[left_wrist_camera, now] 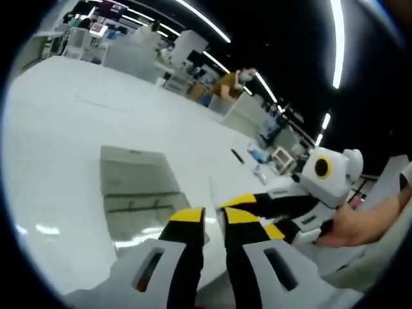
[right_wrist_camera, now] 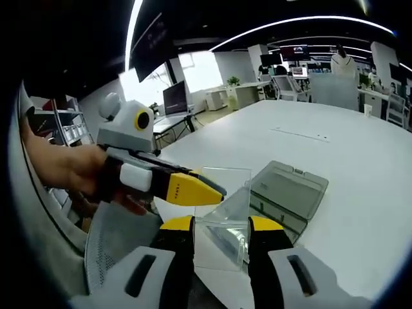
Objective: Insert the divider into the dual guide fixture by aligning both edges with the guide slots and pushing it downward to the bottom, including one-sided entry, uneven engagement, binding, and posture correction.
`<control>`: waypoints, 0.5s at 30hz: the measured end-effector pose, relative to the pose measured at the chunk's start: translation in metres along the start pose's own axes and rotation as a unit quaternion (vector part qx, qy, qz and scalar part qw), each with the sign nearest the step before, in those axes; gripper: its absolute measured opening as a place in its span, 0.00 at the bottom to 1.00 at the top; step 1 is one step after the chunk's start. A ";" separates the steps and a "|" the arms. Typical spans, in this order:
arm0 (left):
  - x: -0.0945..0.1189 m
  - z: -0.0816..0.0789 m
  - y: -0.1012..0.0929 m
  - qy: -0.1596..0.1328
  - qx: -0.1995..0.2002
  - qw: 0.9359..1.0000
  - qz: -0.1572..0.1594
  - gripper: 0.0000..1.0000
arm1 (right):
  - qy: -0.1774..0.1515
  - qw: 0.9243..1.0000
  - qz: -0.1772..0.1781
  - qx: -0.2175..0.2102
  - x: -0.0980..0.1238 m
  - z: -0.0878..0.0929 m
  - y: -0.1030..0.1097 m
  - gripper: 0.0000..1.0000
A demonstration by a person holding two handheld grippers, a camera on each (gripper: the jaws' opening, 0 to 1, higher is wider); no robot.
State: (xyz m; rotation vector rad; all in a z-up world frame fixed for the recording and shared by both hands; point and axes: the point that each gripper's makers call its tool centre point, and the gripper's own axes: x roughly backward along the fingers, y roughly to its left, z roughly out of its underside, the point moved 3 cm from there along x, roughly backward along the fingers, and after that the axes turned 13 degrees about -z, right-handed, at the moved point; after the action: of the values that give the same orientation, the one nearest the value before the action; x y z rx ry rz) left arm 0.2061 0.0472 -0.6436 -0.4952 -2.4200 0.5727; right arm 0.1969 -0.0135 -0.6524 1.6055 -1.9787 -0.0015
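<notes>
1. Left gripper (left_wrist_camera: 214, 219) jaws look nearly closed, only a thin gap between the yellow tips; I cannot tell whether they pinch the divider's edge or nothing
2. Fixture (left_wrist_camera: 138, 193), a smoky clear tray, lies flat on the white desk (left_wrist_camera: 58, 129) just ahead-left of the left jaws, long axis running away from them
3. Divider (right_wrist_camera: 222, 199), a clear thin sheet, stands roughly upright between the right gripper (right_wrist_camera: 221, 226) jaws, which seem to clamp its lower edge
4. Fixture (right_wrist_camera: 286, 190) sits just beyond and right of the divider; the divider is not yet in the slots
5. Right gripper nearer the fixture; judged next move: lower both edges into the guides
</notes>
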 end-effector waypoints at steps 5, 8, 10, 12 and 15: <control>0.001 0.000 -0.001 0.000 0.007 1.000 -0.001 0.06 | 0.000 1.000 0.004 0.002 0.000 0.000 0.000 0.28; 0.001 0.000 -0.001 0.004 0.016 1.000 -0.004 0.05 | 0.000 1.000 0.007 0.003 0.000 0.000 0.000 0.28; 0.001 0.000 -0.001 0.003 0.025 1.000 -0.004 0.04 | -0.001 1.000 0.009 0.003 0.000 0.000 0.001 0.28; 0.001 0.000 -0.001 0.003 0.027 1.000 -0.003 0.03 | 0.001 1.000 0.012 0.005 0.000 0.001 0.000 0.28; 0.001 0.000 -0.002 0.005 0.033 0.999 -0.003 0.01 | 0.001 1.000 0.015 0.007 0.000 0.001 0.000 0.28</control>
State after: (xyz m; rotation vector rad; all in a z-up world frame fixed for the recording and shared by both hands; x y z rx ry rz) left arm 0.2045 0.0464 -0.6426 -0.4612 -2.3847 0.6425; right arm 0.1960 -0.0135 -0.6531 1.5840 -2.0045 0.0245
